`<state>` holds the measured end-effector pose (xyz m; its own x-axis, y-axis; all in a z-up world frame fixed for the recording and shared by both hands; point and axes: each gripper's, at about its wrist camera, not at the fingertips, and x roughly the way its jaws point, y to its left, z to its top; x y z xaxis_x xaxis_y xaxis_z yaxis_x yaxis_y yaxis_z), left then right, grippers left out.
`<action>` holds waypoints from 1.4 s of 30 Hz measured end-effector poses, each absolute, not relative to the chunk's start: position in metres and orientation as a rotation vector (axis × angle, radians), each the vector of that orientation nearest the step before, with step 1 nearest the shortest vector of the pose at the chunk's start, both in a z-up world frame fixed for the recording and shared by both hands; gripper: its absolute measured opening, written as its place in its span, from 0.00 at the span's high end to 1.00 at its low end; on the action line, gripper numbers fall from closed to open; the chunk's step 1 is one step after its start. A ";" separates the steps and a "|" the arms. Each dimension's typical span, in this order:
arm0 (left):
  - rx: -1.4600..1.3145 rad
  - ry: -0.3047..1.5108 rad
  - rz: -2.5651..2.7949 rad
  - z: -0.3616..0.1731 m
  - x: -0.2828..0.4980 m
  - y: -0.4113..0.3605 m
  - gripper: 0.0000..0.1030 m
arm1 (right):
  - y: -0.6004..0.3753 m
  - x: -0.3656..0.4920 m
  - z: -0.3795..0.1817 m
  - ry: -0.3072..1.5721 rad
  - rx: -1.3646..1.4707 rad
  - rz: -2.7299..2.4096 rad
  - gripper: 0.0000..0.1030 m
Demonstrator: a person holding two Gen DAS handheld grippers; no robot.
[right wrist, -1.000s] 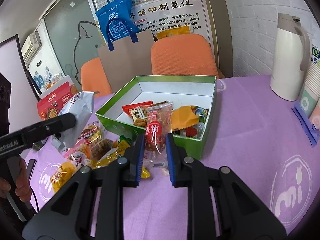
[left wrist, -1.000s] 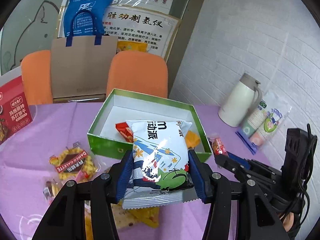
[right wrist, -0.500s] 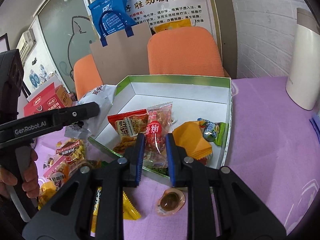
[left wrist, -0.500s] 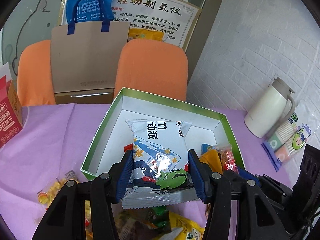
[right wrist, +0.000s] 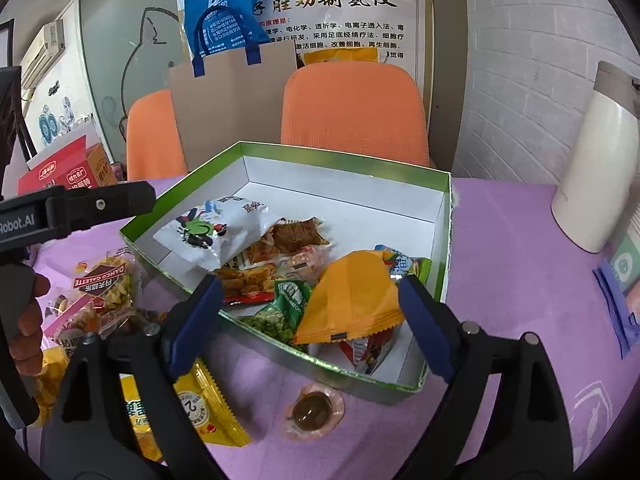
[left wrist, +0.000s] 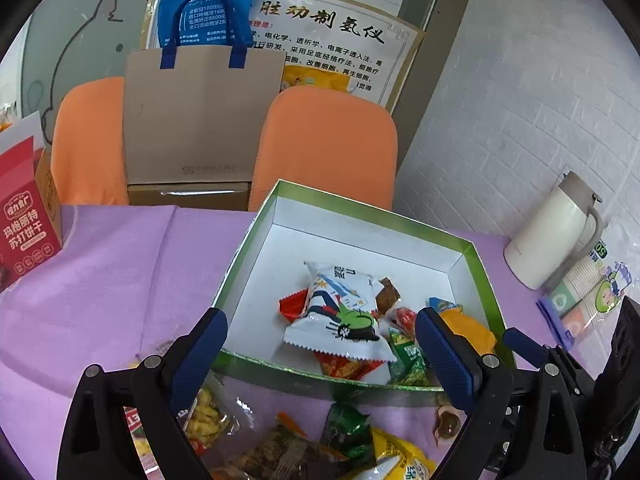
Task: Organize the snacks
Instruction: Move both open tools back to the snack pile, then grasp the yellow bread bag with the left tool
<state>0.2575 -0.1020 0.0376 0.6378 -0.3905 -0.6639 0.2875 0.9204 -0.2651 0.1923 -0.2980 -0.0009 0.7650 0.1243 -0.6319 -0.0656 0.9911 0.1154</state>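
Observation:
The green box holds a white cartoon-printed snack bag lying on top of other packets. My left gripper hangs open just above the box's near rim, with nothing between its fingers. In the right wrist view the same box shows the white bag, an orange packet and a green pea packet. My right gripper is open and empty over the near corner. A jelly cup, a yellow packet and a Danco Galette packet lie loose on the purple cloth.
A cream thermos and a sleeve of paper cups stand at the right. A red biscuit box is at the left. Orange chairs and a brown paper bag sit behind. A hand grips the left tool.
Both grippers moved forward over the box and opened. The left let go of the white bag, the right let go of its red-labelled packet; both snacks now lie in the box.

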 end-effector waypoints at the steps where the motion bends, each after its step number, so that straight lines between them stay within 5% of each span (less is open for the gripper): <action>1: -0.146 0.795 -0.397 0.040 0.254 -0.099 0.06 | -0.298 0.188 0.002 0.695 0.096 0.107 0.11; 17: -0.158 0.731 -0.379 0.089 0.123 -0.022 0.06 | -0.283 0.073 0.052 0.613 0.182 0.127 0.03; 33: -0.195 0.809 -0.319 0.006 0.055 0.031 0.06 | -0.227 0.057 0.001 0.732 0.233 0.259 0.02; 42: -0.154 0.823 -0.347 -0.007 0.069 0.037 0.10 | -0.181 0.064 -0.017 0.800 0.158 0.356 0.22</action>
<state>0.0690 0.0367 -0.0068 0.6280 -0.3601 -0.6899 0.2419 0.9329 -0.2668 0.0641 -0.1811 -0.0171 0.6412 0.3702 -0.6722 -0.2519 0.9289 0.2713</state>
